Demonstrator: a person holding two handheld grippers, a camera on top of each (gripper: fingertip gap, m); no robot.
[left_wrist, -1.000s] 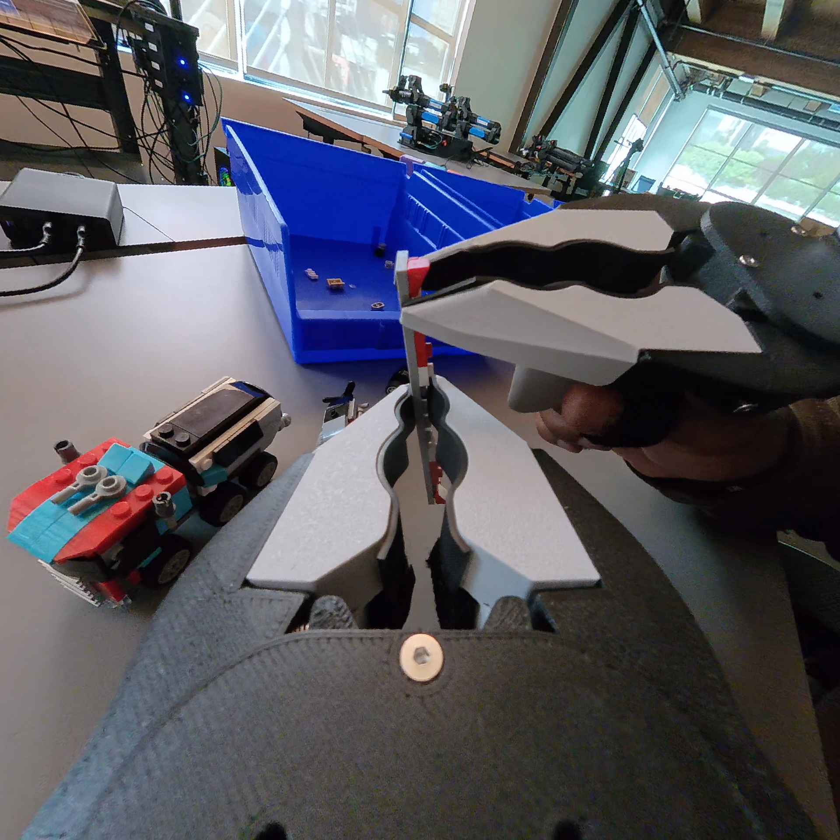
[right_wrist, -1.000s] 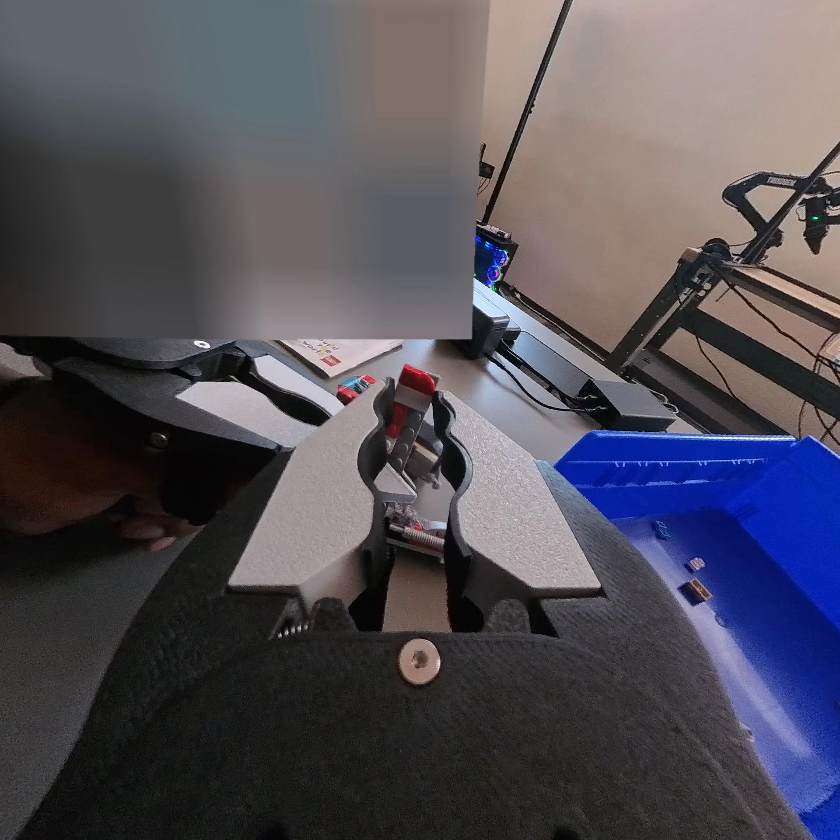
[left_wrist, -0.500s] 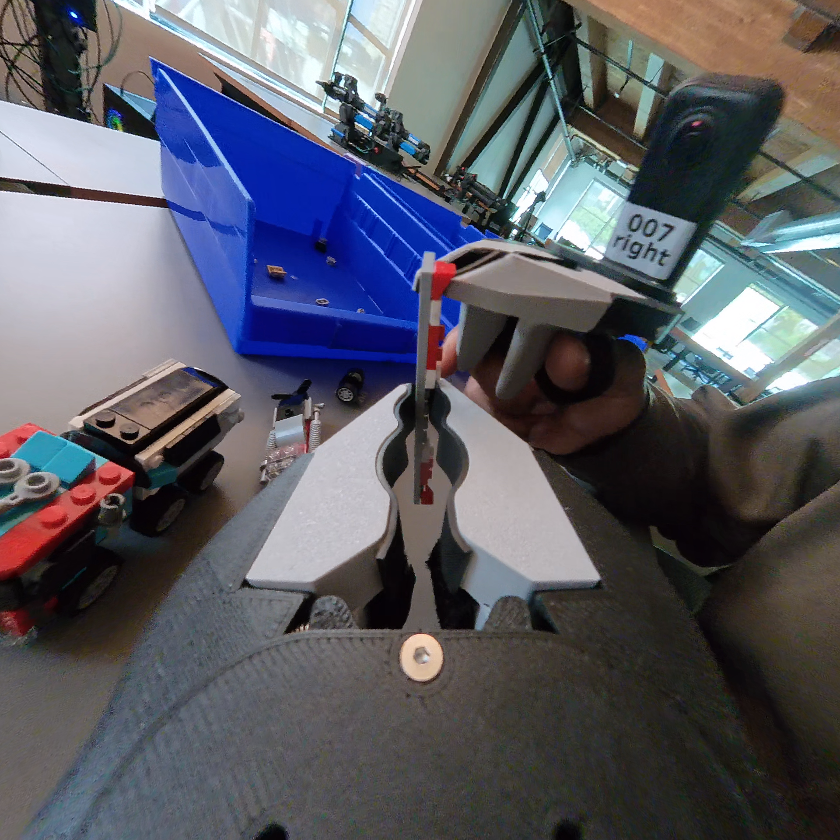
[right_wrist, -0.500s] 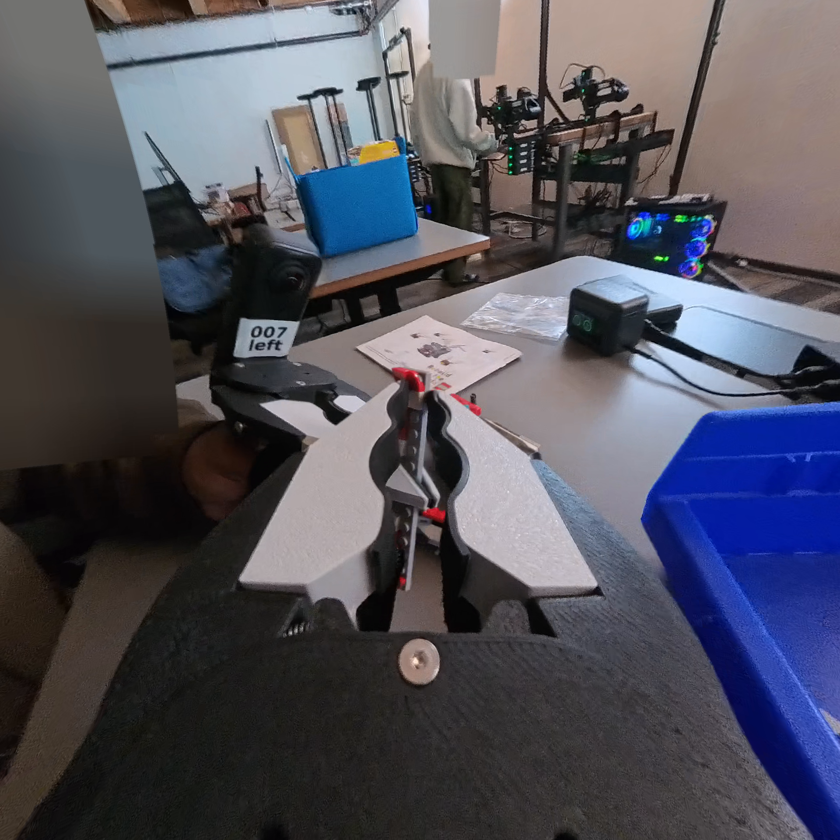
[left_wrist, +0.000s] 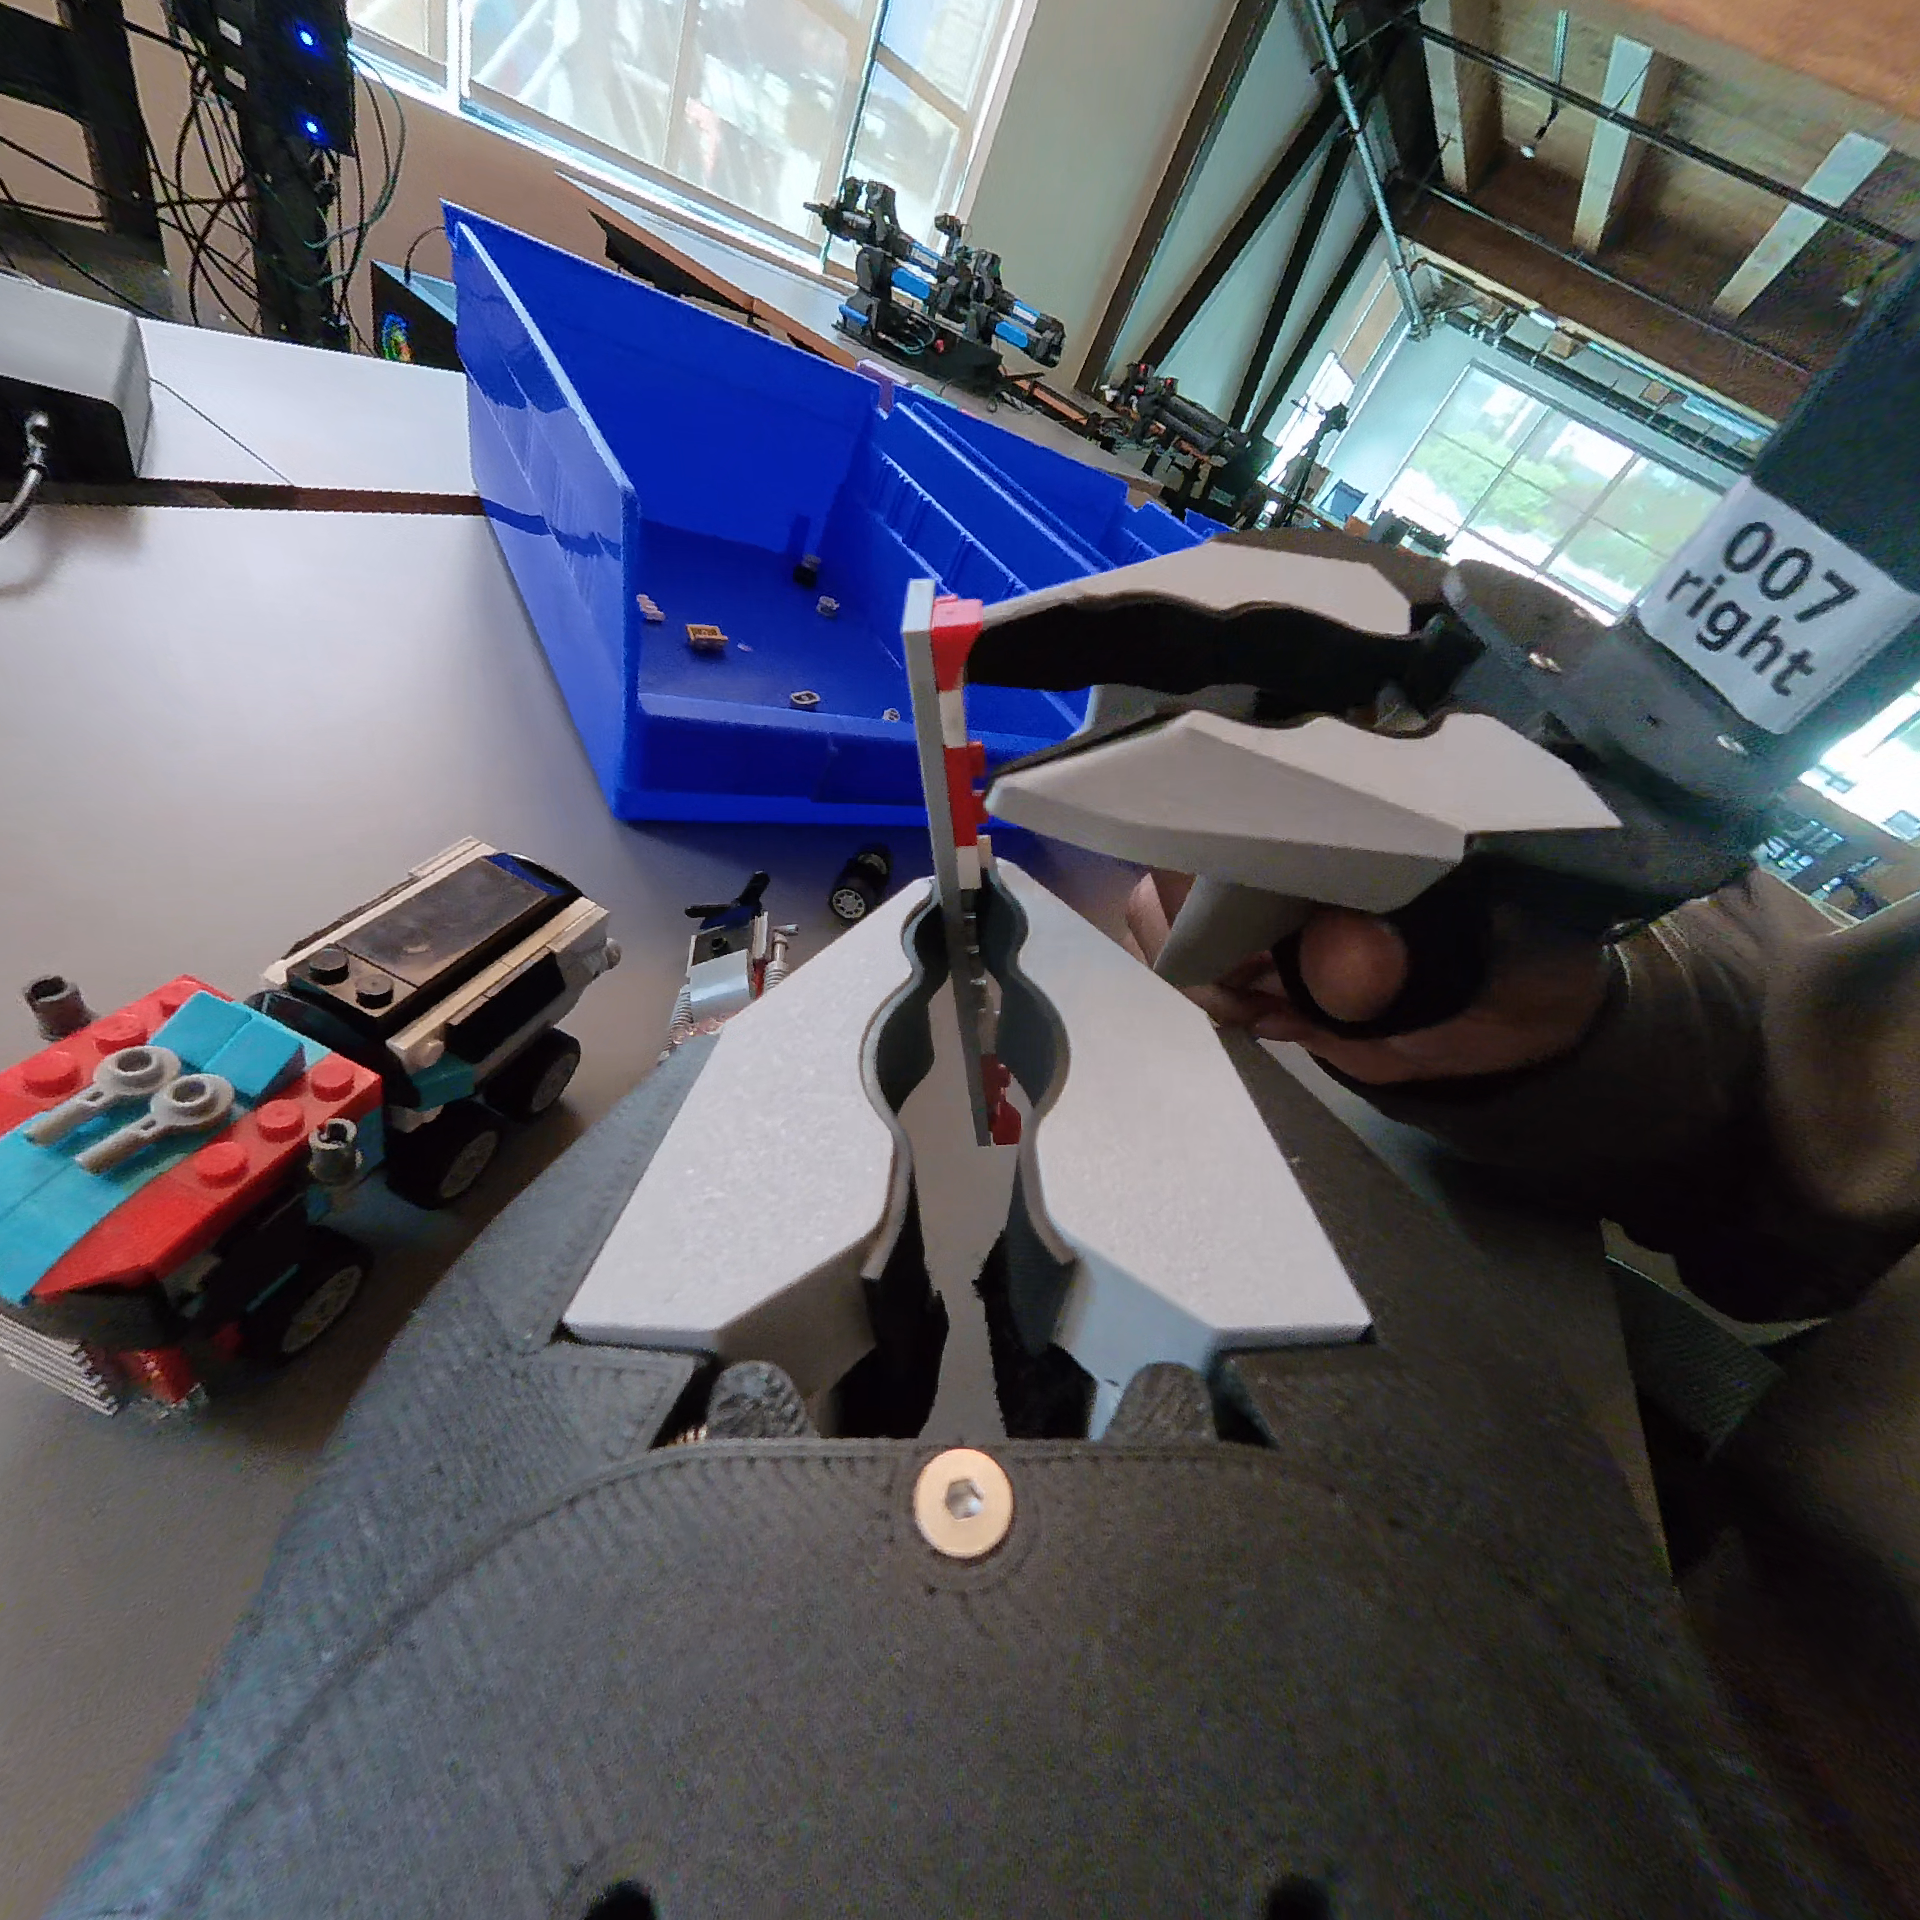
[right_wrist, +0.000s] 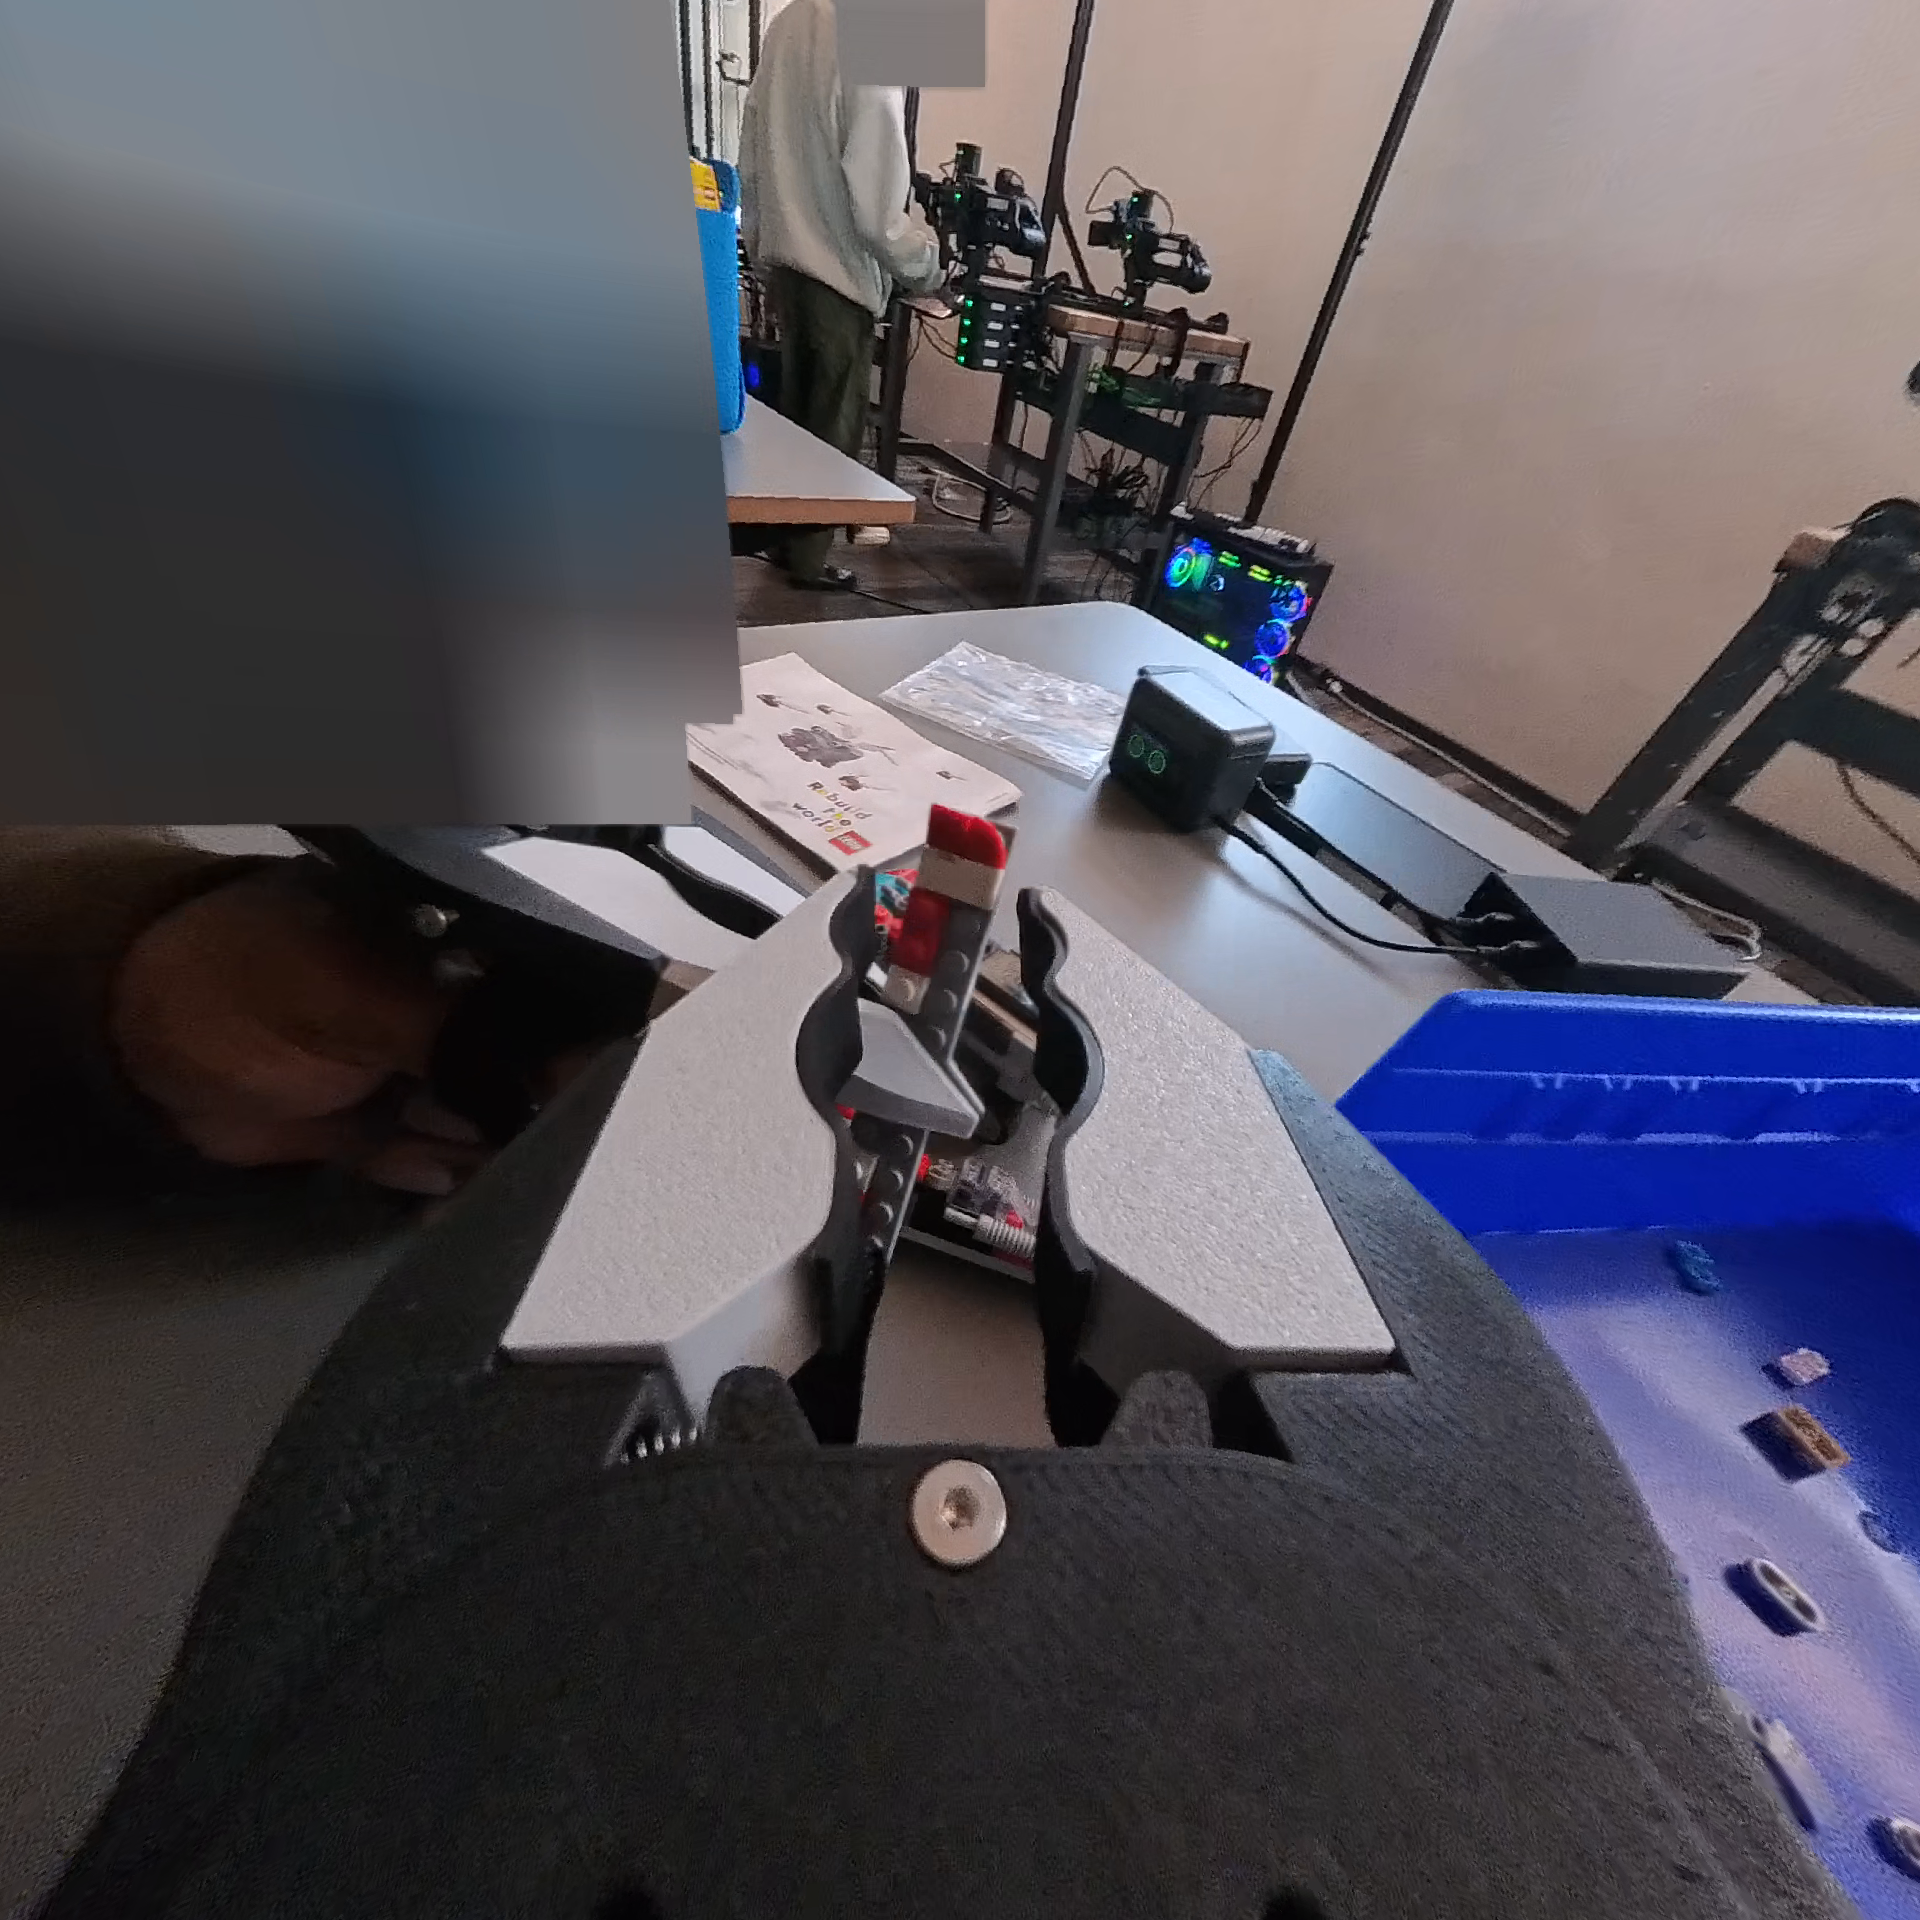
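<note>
My left gripper (left_wrist: 961, 899) is shut on a thin grey brick plate (left_wrist: 951, 831) that carries red and white bricks, and holds it upright above the table. My right gripper (left_wrist: 982, 717) reaches in from the right with its jaws spread around the plate's upper end. One fingertip (left_wrist: 997, 623) is by the top red brick (left_wrist: 956, 623) and the other (left_wrist: 1013, 800) sits lower down. In the right wrist view the plate (right_wrist: 951, 935) stands between the open fingers of my right gripper (right_wrist: 945, 914), and the right pad (right_wrist: 1044, 935) is clear of it.
A red, teal and black brick truck (left_wrist: 260, 1060) stands on the grey table at the left. A small grey assembly with springs (left_wrist: 727, 966) and a loose wheel (left_wrist: 857, 883) lie before the blue bin (left_wrist: 727, 520). A booklet (right_wrist: 831, 758), a plastic bag (right_wrist: 1008, 696) and a black box (right_wrist: 1184, 743) lie farther off. Across from one pair of fingers to the other is roughly 5 cm.
My right gripper was shut on the top of the plate and has now opened off it. My left gripper has kept hold of the plate throughout.
</note>
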